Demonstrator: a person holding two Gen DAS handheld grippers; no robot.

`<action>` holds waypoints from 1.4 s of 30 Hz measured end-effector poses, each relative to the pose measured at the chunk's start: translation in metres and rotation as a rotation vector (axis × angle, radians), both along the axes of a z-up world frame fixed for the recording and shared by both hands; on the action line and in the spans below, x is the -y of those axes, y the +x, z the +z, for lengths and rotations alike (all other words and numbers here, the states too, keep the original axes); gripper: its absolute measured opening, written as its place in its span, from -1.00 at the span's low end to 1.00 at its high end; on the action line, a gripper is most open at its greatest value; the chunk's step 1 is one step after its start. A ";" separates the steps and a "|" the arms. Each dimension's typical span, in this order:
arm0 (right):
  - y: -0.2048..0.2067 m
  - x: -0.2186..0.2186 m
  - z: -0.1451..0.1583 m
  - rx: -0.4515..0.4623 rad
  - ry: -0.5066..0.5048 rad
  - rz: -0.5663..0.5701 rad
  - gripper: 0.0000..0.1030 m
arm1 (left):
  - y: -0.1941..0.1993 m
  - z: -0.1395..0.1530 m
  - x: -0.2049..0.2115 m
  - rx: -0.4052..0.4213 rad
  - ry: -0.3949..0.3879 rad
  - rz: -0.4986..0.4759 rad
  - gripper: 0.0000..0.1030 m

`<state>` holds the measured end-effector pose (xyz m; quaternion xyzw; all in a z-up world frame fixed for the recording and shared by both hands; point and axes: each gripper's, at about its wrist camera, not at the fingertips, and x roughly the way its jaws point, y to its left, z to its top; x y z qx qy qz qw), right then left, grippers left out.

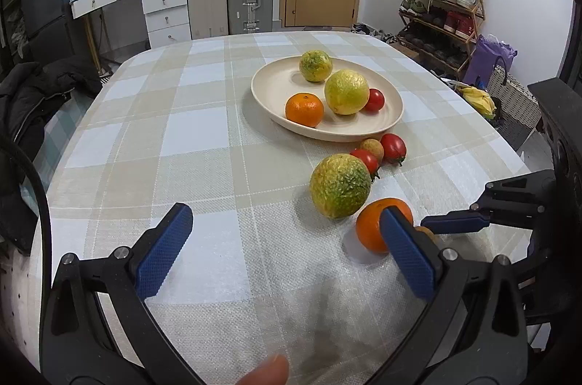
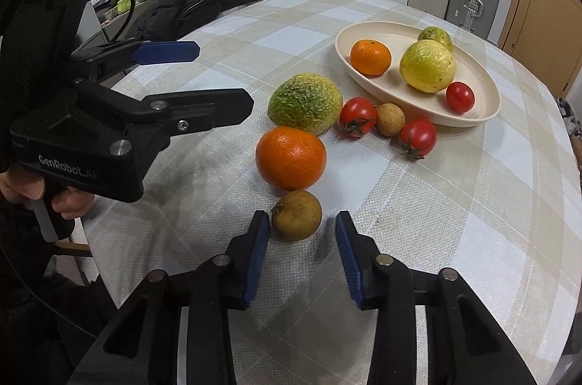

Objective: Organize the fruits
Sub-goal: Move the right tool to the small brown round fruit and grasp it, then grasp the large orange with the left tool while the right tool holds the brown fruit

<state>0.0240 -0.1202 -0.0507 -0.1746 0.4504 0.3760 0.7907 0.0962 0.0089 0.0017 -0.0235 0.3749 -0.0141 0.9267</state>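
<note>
Left tool point(image 1: 287, 250) wide open over bare checked-cloth tabletop point(image 1: 203, 137), nothing between its blue pads; right-hand pad overlapping loose round orange point(image 1: 374, 225) in the left wrist view, contact unclear. Right tool point(image 2: 302, 250) open, pads flanking small brownish-yellow round fruit point(image 2: 297, 215), a gap on both sides, not gripped. Same orange point(image 2: 291, 157) just behind that fruit, touching or nearly. Big wrinkled green-yellow fruit point(image 2: 305, 103) next behind, against the orange. Beside it two red tomatoes point(image 2: 358, 115) point(image 2: 418, 136) with small tan round fruit point(image 2: 390, 119) between them, all on the cloth close to shallow cream oval plate point(image 2: 480, 119). On plate: second orange point(image 2: 370, 57), smooth yellow-green fruit point(image 2: 427, 65), speckled yellow-green fruit point(image 2: 434, 37) at back, small red tomato point(image 2: 460, 97). Left tool also seen from right wrist view at left point(image 2: 222, 76), held by a hand point(image 2: 54, 196).
</note>
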 end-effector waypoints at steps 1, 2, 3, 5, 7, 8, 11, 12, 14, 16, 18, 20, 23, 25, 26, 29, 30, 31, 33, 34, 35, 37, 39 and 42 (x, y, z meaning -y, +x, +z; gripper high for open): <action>0.002 0.001 0.000 -0.003 0.005 0.001 -0.37 | 0.000 0.000 0.000 0.000 0.000 0.000 0.99; 0.002 0.001 0.000 -0.007 0.011 0.001 -0.41 | 0.000 0.000 0.000 -0.001 0.001 -0.001 0.99; 0.002 0.001 0.001 -0.010 0.019 0.005 -0.44 | 0.000 0.000 0.000 0.000 0.000 -0.001 0.99; 0.002 0.001 0.001 -0.012 0.029 0.008 -0.45 | 0.000 0.000 0.000 -0.001 0.001 -0.003 0.99; 0.003 0.003 0.003 -0.006 0.037 0.009 -0.46 | 0.000 -0.001 0.001 -0.003 0.003 -0.003 0.99; 0.004 0.004 0.004 -0.003 0.044 0.008 -0.46 | 0.000 -0.001 0.001 -0.005 0.006 -0.002 0.99; 0.007 0.011 0.010 0.009 0.056 -0.010 -0.46 | 0.001 -0.003 0.001 -0.010 0.004 -0.003 0.99; 0.009 0.013 0.011 0.010 0.061 -0.019 -0.46 | 0.001 -0.003 0.002 -0.013 0.004 -0.004 0.99; 0.011 0.018 0.013 0.014 0.066 -0.036 -0.46 | 0.002 -0.005 0.003 -0.020 0.006 -0.008 0.99; 0.015 0.022 0.015 0.021 0.070 -0.056 -0.46 | 0.002 -0.007 0.005 -0.024 0.013 -0.012 0.99; 0.020 0.026 0.016 0.029 0.081 -0.079 -0.46 | 0.002 -0.008 0.008 -0.028 0.022 -0.019 0.99; 0.024 0.031 0.017 0.030 0.091 -0.105 -0.46 | 0.002 -0.009 0.011 -0.033 0.028 -0.031 0.99; 0.030 0.037 0.019 0.032 0.097 -0.136 -0.46 | 0.002 -0.010 0.014 -0.036 0.029 -0.045 0.99; 0.031 0.041 0.021 0.035 0.102 -0.150 -0.46 | 0.001 -0.010 0.016 -0.040 0.024 -0.052 0.99; 0.033 0.042 0.022 0.037 0.105 -0.157 -0.46 | 0.001 -0.011 0.016 -0.042 0.019 -0.056 0.99; 0.035 0.046 0.023 0.045 0.114 -0.177 -0.46 | 0.002 -0.012 0.019 -0.052 0.009 -0.064 0.99; 0.036 0.047 0.023 0.045 0.117 -0.183 -0.46 | 0.002 -0.013 0.019 -0.054 0.006 -0.068 0.99; 0.037 0.048 0.023 0.044 0.117 -0.189 -0.46 | 0.002 -0.014 0.021 -0.057 0.004 -0.073 0.99; 0.039 0.051 0.022 0.040 0.118 -0.200 -0.46 | 0.001 -0.014 0.024 -0.061 0.005 -0.080 0.99; 0.040 0.052 0.021 0.040 0.119 -0.204 -0.46 | 0.001 -0.015 0.025 -0.061 0.005 -0.083 0.99; 0.041 0.053 0.021 0.040 0.120 -0.208 -0.46 | 0.000 -0.016 0.027 -0.062 0.002 -0.090 0.99; 0.042 0.054 0.021 0.041 0.122 -0.212 -0.46 | 0.000 -0.017 0.030 -0.067 -0.002 -0.103 0.99; 0.042 0.055 0.021 0.044 0.122 -0.214 -0.46 | 0.000 -0.018 0.033 -0.070 -0.001 -0.112 0.99; 0.041 0.056 0.021 0.044 0.125 -0.218 -0.46 | 0.000 -0.019 0.037 -0.072 0.006 -0.121 0.99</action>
